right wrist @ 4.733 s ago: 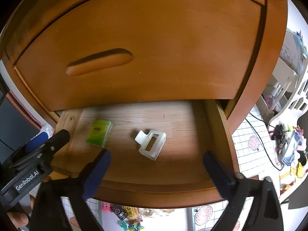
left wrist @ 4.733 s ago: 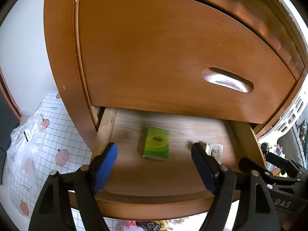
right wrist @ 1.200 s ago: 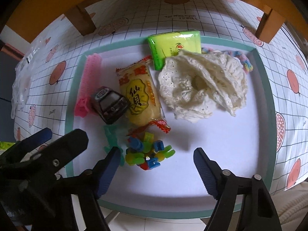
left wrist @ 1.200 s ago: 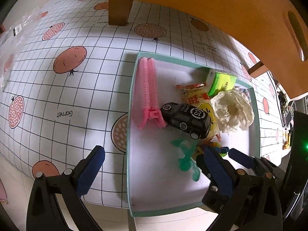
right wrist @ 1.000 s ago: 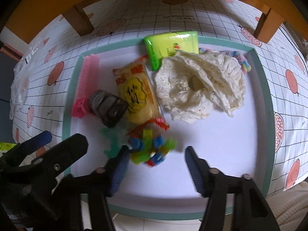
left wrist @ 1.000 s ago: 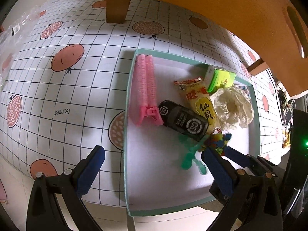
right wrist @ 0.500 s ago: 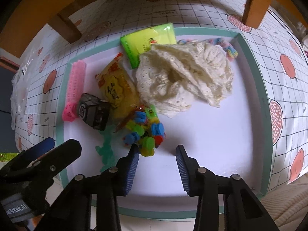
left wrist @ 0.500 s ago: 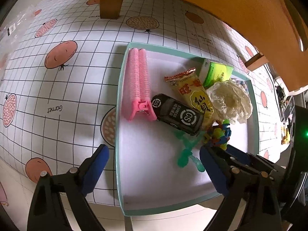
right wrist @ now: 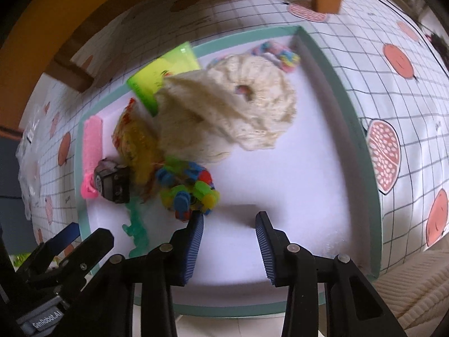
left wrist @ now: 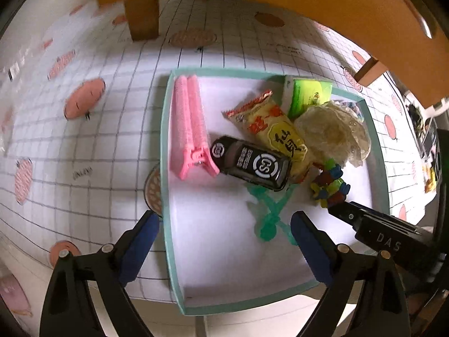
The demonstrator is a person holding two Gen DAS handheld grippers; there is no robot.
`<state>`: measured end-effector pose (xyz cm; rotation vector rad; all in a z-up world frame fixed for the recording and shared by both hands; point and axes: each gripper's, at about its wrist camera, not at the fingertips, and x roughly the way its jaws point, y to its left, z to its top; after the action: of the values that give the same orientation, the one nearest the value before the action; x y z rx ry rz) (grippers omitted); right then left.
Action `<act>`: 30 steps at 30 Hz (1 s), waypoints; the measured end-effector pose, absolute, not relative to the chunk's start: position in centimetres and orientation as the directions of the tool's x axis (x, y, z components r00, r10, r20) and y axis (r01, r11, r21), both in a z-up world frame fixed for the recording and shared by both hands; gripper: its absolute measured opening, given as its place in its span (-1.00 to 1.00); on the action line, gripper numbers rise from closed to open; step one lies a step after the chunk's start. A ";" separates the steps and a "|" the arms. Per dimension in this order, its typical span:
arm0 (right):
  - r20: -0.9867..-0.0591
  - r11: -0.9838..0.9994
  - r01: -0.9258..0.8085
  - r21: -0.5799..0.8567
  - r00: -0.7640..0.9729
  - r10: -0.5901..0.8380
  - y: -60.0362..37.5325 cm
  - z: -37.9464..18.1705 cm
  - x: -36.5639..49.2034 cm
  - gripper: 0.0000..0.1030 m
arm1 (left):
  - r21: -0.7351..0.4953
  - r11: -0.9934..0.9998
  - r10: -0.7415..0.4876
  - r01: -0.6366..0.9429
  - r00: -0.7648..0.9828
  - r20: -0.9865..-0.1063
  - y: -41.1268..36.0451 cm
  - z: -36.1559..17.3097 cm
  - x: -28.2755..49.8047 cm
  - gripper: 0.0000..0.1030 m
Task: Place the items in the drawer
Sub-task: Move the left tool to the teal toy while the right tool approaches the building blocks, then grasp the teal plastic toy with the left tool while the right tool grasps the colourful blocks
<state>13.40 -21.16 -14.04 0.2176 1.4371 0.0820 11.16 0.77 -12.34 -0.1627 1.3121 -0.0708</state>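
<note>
Two views, left wrist first.
Left tongs point(left wrist: 224, 229): spread wide at the bottom of the frame, one pad outside the tray's left wall, the other over its white floor; nothing pinched.
Tray point(left wrist: 165, 146): teal-rimmed, white inside, filling the centre on a gridded cloth point(left wrist: 84, 140) printed with fruit.
Pink hair clip point(left wrist: 189, 123): along the tray's left wall.
Black toy car point(left wrist: 251, 163): centre, touching the clip's handle end.
Snack packet point(left wrist: 276, 136): yellow, just right of and above the car.
Green tissue pack point(left wrist: 308, 95): upper right of the tray.
Cream lace scrunchie point(left wrist: 334, 134): right of the packet.
Colourful block toy point(left wrist: 329, 184): right of centre, beside the right tongs' black arm.
Green translucent figure point(left wrist: 269, 210): below the car.
Wooden cabinet point(left wrist: 280, 0): across the top.

Right wrist view.
Right tongs point(right wrist: 228, 224): partly parted at bottom centre, nothing between the pads; left pad just under the colourful block toy point(right wrist: 188, 188).
Cream lace scrunchie point(right wrist: 230, 109): centre.
Pastel hair tie point(right wrist: 277, 52): upper tray corner.
</note>
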 end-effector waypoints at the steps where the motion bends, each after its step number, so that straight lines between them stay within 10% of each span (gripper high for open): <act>1: -0.973 0.977 0.080 0.199 0.135 0.187 -21.3 -14.0 13.3 -0.20 | -0.160 0.986 -0.144 -0.038 0.263 -0.954 0.7 -12.1 11.3 0.85; 12: -0.971 0.980 0.068 0.188 0.160 0.175 -20.7 -12.6 13.5 -0.19 | -0.177 0.984 -0.176 0.018 0.264 -0.948 -1.4 -12.2 11.6 0.84; 30: -0.938 0.958 0.035 0.286 0.212 0.273 -21.6 -9.5 13.9 0.03 | -0.206 0.979 -0.201 -0.002 0.207 -0.958 -2.3 -15.1 11.5 0.28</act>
<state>13.89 -21.63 -9.54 0.2676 1.3518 0.1680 11.54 -2.33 -15.06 -0.1753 1.3574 -0.1398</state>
